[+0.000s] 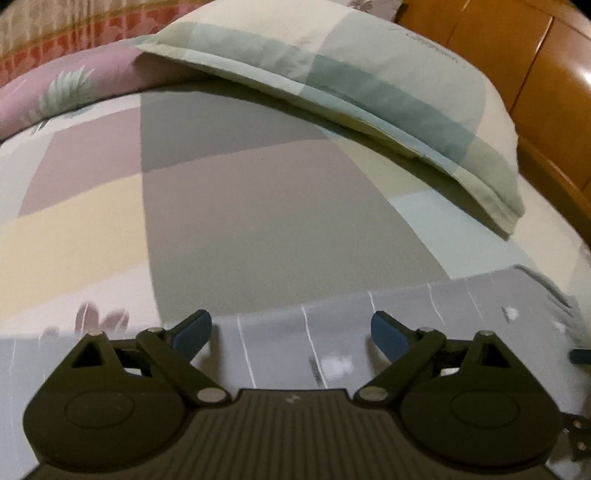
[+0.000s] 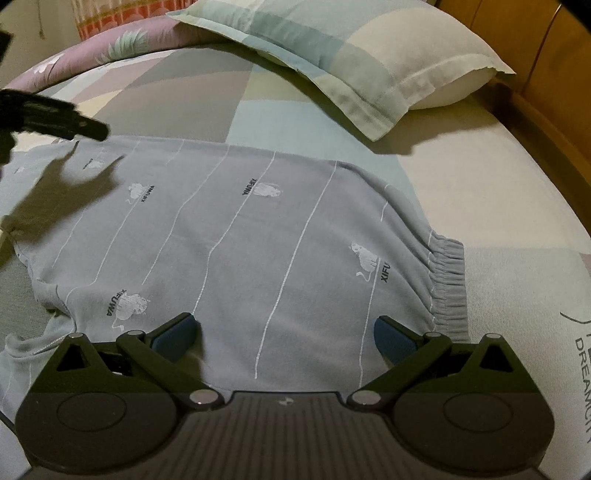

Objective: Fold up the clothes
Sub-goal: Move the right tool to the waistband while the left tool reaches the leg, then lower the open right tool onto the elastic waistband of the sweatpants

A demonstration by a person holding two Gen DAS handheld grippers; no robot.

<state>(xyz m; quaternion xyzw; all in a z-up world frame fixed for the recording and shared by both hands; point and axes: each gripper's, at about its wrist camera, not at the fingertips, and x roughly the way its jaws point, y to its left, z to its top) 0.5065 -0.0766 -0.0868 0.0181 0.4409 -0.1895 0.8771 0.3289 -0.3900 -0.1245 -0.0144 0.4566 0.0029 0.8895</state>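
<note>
Pajama pants (image 2: 229, 236) lie flat on the bed (image 2: 498, 206), just below the pillow (image 2: 332, 55). Both tools, left tool (image 1: 291, 332) and right tool (image 2: 284, 332), hover wide apart and empty. I'd pinch the edges evenly by the waistband (image 2: 447, 288) so the fold lands square.

A bed fills the view ahead of the tool, its sheet (image 1: 240, 206) patterned in grey, mauve, cream and pale blue blocks. Ahead and to the right lies a checked pillow (image 2: 354, 55); beyond it stands a glossy wooden headboard (image 1: 517, 55). Far left hangs a patterned curtain (image 1: 55, 33).
</note>
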